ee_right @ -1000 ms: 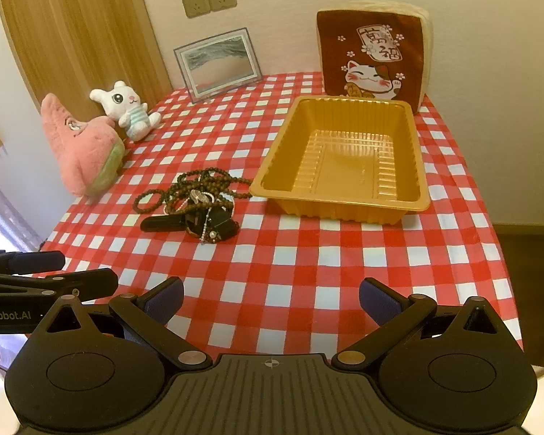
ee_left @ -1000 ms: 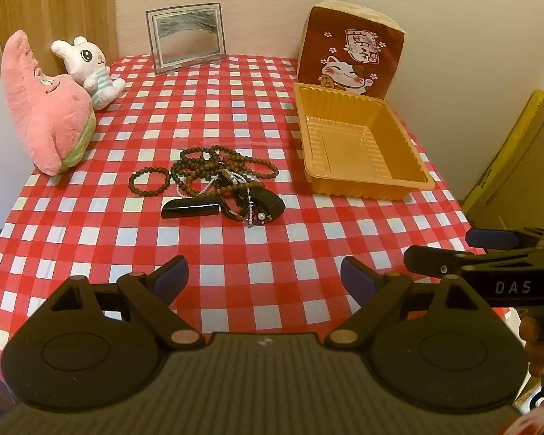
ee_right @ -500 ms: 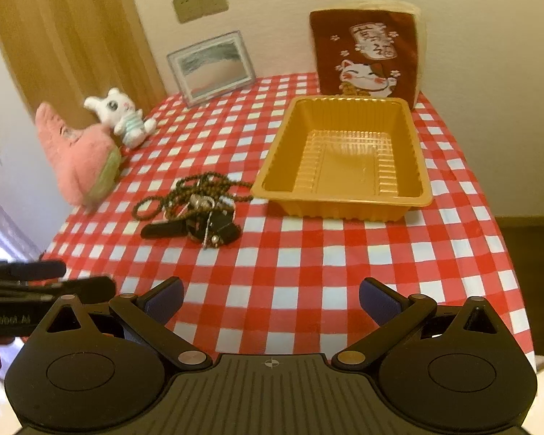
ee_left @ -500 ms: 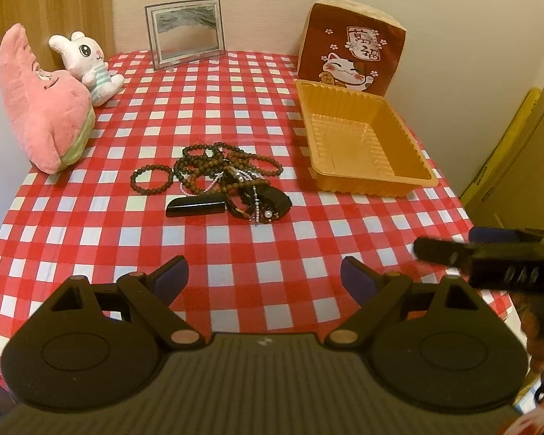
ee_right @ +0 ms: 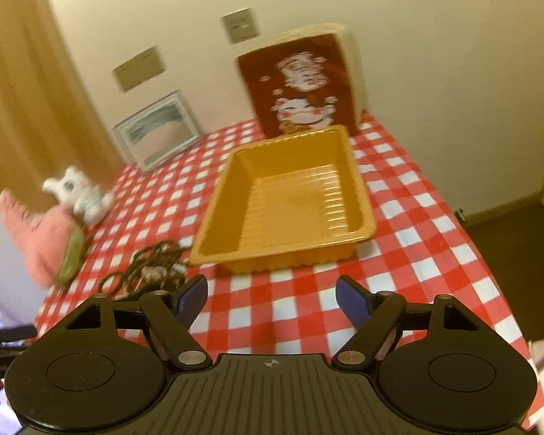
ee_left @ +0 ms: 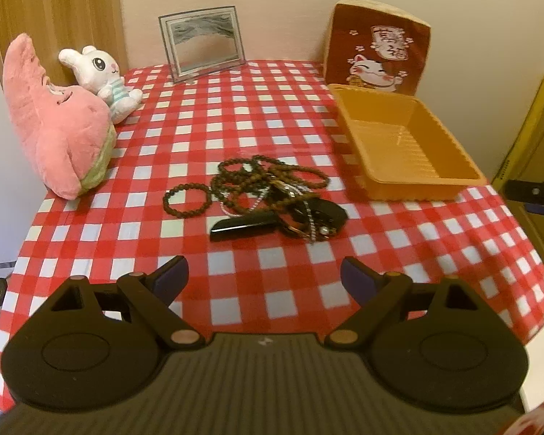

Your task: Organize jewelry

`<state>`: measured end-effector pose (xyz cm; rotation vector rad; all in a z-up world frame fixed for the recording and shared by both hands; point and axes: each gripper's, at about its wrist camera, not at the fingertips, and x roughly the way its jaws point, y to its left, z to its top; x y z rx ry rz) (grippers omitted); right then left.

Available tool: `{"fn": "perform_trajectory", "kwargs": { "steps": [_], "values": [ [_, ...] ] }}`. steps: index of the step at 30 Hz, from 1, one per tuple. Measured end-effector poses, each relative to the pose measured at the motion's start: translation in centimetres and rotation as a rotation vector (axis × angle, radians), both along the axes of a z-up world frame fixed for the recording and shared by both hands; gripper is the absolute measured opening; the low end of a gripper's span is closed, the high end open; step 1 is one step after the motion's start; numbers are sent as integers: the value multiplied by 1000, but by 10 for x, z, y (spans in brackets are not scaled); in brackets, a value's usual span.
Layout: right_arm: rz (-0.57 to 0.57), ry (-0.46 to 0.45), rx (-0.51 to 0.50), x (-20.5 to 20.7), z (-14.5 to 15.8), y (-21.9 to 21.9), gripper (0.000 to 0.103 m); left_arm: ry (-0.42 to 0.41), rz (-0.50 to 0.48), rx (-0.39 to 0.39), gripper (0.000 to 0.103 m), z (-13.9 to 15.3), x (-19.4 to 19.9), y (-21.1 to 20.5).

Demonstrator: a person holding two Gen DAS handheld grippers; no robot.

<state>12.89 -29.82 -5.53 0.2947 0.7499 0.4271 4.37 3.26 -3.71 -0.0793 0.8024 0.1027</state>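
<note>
So far nothing has been picked up, and this looks like the very start: both tongs are reaching toward the table. The left gripper is wide open with nothing in it. The right gripper has just been closing a little, but its jaws are apart and hold nothing.

The jewelry pile lies in the middle of the checked tablecloth, just left of the orange tray, which has nothing in it. In the pile are dark, round, bumpy bead strings looped over each other, a thin shiny chain, and a smooth black bar at the near edge. One small bead bracelet lies at the pile's left side.

The next move is probably to come down over one piece and pinch it. The strings are tangled, so one may drag others along. The tray looks like thin, ridged plastic.
</note>
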Motion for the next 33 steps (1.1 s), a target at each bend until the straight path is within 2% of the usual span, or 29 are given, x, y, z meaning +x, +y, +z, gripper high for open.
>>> {"fn": "perform_trajectory", "kwargs": {
  "steps": [6, 9, 16, 24, 30, 32, 33],
  "values": [
    [-52, -36, 61, 16, -23, -8, 78, 4, 33, 10, 90, -18, 23, 14],
    [-148, -65, -10, 28, -36, -6, 78, 5, 41, 16, 89, -25, 34, 18],
    [-324, -97, 27, 53, -75, -11, 78, 9, 58, 47, 87, -40, 57, 23],
    [-433, -128, 91, 79, -99, -3, 57, 19, 52, 68, 86, -51, 77, 19],
    [-474, -127, 99, 95, -112, 2, 36, 32, 47, 75, 84, -58, 88, 23],
    [-469, -125, 89, 98, -115, 3, 23, 37, 45, 77, 84, -60, 90, 25],
    [-463, -127, 93, 99, -116, 3, 21, 40, 44, 77, 84, -61, 91, 27]
  ]
}}
